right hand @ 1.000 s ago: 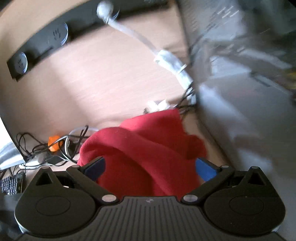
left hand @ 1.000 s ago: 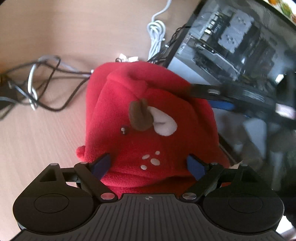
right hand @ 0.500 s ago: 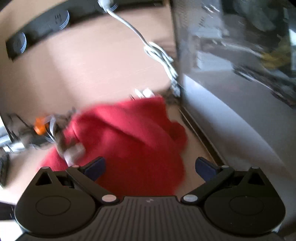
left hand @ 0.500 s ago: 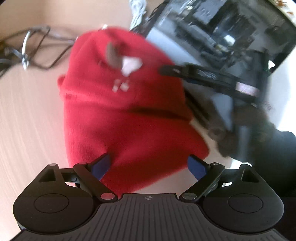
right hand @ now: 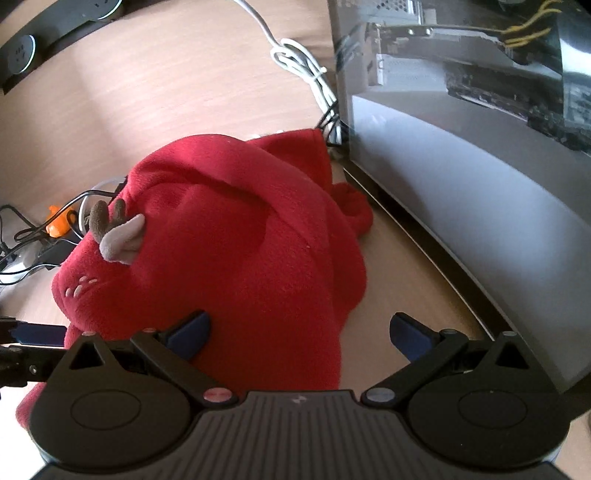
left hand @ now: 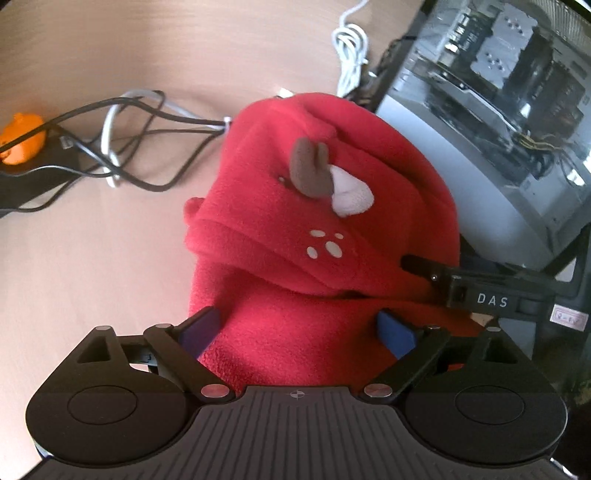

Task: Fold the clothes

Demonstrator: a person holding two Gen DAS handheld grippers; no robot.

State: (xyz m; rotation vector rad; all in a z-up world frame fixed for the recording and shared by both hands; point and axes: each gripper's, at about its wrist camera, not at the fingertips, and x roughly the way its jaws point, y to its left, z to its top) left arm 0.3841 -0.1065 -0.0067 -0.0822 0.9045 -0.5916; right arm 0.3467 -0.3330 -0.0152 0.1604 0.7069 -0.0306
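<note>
A red fleece garment with a brown antler, a white ear and pale spots lies bunched on the wooden table. My left gripper is open, and the near fold of the fleece fills the space between its blue pads. One finger of my right gripper reaches in from the right and rests against the fleece. In the right wrist view the garment spreads under my open right gripper; only its left pad is over cloth. My left gripper's blue fingertip shows at the left edge.
A glass-sided computer case stands close on the right of the garment. A coiled white cable, tangled black cables and an orange object lie behind and left. A black power strip runs along the back.
The left view swung away and blurred half a second ago, then came back close over the fleece. The right gripper drew back; the antler and ear now show in its view.
</note>
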